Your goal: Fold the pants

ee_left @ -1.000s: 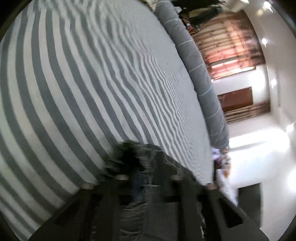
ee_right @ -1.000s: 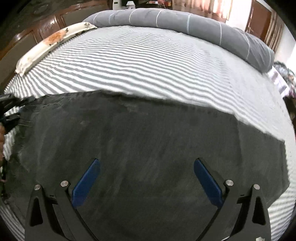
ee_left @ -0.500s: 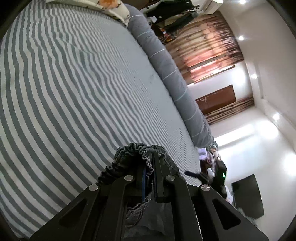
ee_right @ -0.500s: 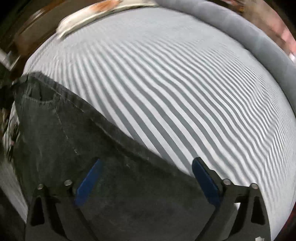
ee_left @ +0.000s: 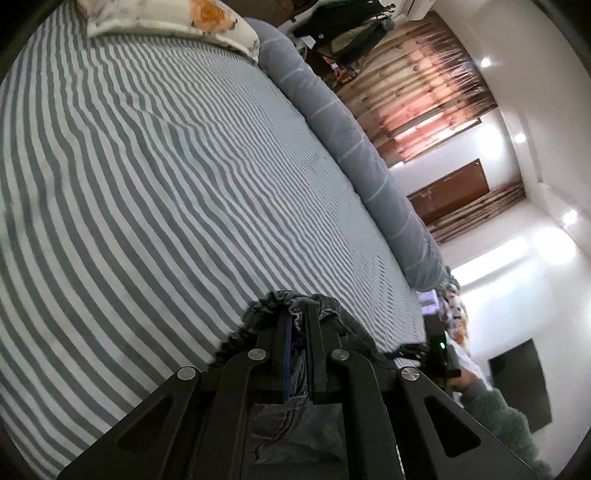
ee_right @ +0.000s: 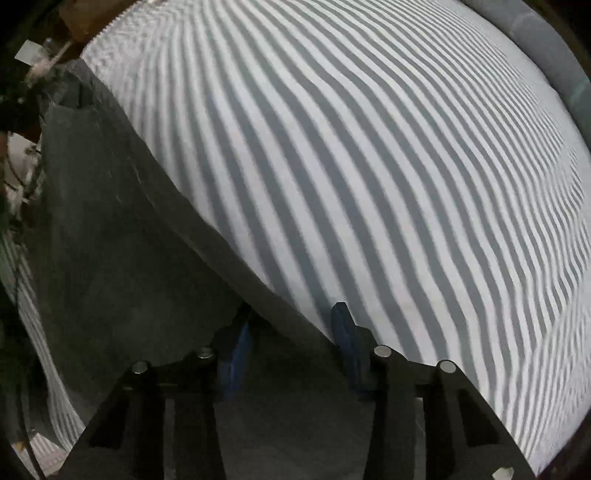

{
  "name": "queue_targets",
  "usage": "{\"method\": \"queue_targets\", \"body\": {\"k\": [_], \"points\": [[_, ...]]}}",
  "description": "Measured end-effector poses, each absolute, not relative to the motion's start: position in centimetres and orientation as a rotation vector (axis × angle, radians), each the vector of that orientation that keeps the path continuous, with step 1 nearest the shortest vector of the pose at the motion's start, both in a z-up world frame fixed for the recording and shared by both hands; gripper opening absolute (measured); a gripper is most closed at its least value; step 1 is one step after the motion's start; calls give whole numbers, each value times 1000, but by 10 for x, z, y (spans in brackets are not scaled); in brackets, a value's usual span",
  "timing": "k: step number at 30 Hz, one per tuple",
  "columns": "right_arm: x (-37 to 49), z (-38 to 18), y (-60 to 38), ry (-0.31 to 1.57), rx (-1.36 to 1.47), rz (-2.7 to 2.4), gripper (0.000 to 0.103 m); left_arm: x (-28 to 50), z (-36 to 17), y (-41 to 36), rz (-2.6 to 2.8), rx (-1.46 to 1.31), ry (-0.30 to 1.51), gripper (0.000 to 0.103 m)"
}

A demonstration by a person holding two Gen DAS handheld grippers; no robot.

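Observation:
The pants are dark grey denim with a gathered waistband (ee_left: 291, 301). In the left wrist view my left gripper (ee_left: 297, 321) is shut on that bunched waistband, holding it just above the striped bed. In the right wrist view the pants (ee_right: 122, 240) lie spread over the left part of the bed, their edge running diagonally. My right gripper (ee_right: 291, 328) straddles that edge; its blue pads (ee_right: 341, 328) are partly closed with a gap still between them, fabric lying in the gap. The right gripper also shows in the left wrist view (ee_left: 437, 343).
The bed has a grey and white striped sheet (ee_left: 147, 166). A long grey bolster (ee_left: 354, 147) lies along its far side, and a floral pillow (ee_left: 177, 18) at the head. Curtains, a wooden door and white walls lie beyond. Clutter sits off the bed's left edge (ee_right: 22, 74).
My right gripper's pads have narrowed from wide open and moved to the pants' edge. My left gripper has stayed shut on the waistband and has swung, showing more of the room.

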State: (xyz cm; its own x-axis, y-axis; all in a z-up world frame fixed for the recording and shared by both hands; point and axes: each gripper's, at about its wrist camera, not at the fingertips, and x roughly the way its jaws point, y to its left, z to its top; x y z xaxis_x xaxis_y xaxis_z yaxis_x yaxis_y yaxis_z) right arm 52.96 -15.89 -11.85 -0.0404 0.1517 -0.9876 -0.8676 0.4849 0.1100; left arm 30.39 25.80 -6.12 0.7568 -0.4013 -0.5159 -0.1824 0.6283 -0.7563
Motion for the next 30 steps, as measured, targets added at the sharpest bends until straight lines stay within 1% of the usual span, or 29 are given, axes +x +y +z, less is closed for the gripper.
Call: {"method": "queue_targets", "body": {"k": [1,4,7,10,13,16,20,22,25,30], "points": [[530,-119,-163,1364,-690,934,34,301,-57,261,-117,-895,709,6],[538,-116,-177,1340,-677,903,28,293,-49,275,-96,-912,664,6],[548,-112,-194,1330,-651,860,22,303,-53,268,-60,-831,740,6],[547,-111,-201,1309,-646,859,21,310,-67,257,-102,-828,820,6],[531,-117,-185,1285,-649,854,16,314,-82,253,-108,-805,906,6],[519,-121,-189,1266,-634,840,16,319,-94,257,-102,-807,970,8],[512,-125,-183,1248,-604,816,16,322,-107,263,-111,-840,1002,19],[514,-130,-177,1246,-586,805,16,325,-112,266,-106,-849,993,19],[511,-132,-179,1246,-571,798,16,333,-120,269,-126,-894,1001,23],[526,-130,-184,1251,-561,792,16,349,-129,272,-171,-951,1003,23]]}}
